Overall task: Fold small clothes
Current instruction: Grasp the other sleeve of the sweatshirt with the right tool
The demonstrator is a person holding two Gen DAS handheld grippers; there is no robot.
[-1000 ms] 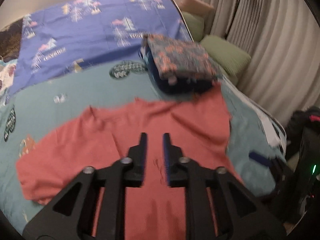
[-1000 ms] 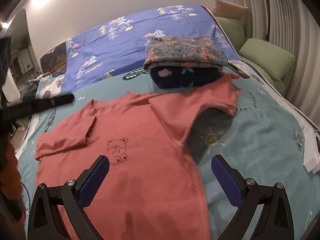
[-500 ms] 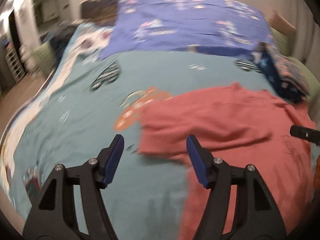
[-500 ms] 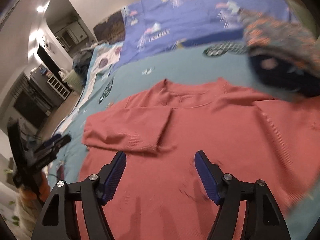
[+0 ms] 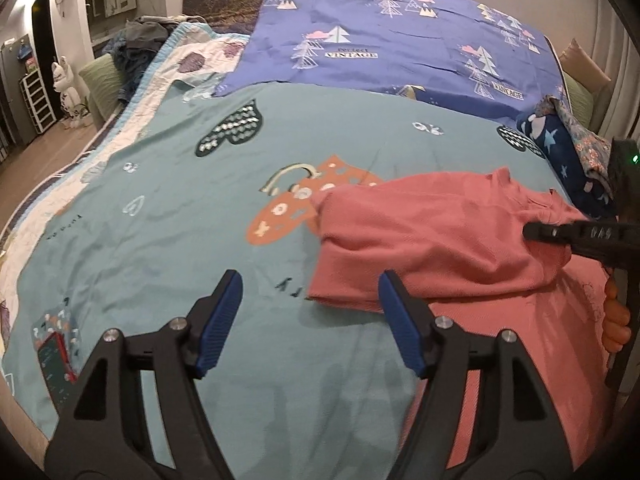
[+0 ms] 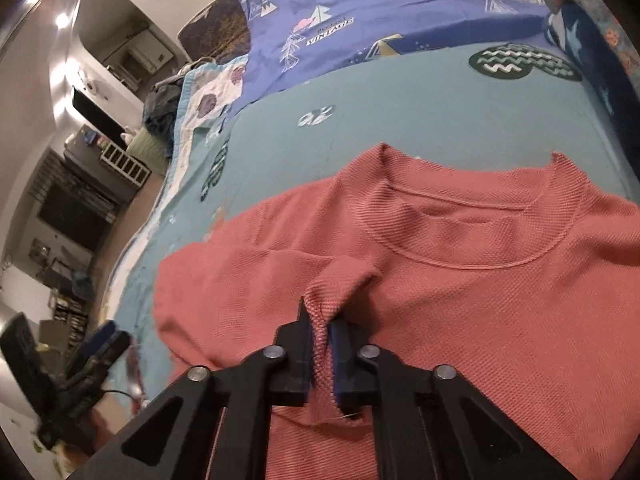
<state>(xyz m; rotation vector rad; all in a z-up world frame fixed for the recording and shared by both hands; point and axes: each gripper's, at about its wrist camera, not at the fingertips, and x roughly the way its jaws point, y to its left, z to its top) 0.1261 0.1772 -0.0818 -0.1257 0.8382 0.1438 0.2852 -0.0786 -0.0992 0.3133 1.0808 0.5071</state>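
The coral-red waffle-knit children's T-shirt (image 6: 460,280) lies face up on the teal printed bedspread (image 5: 200,200), neckline toward the head of the bed. Its sleeve (image 5: 400,248) on the left-gripper side is folded inward across the chest.

The right gripper (image 6: 320,332) has just been closing and now stands clamped on a raised pinch of the shirt fabric near the inner edge of that folded sleeve. Cloth shows between the blue pads (image 6: 340,344), and a small ridge rises from the grip.

The left gripper (image 5: 308,320) has just been opening. Its jaws stand wide apart over the bedspread, just beside the sleeve's outer fold, and hold nothing. One blue pad overlaps the sleeve edge in the view; contact cannot be confirmed.

Handling judgement: the knit is light, soft and limp. It will drape and sag between holds and will not keep a crease unaided. The textured weave should resist slipping in the pads. A single pinch will bunch the cloth, so two holds are advisable, both along the sleeve's edge.

A stack of folded patterned clothes (image 5: 568,152) sits beyond the shirt, near its collar, apparently the finished pile.
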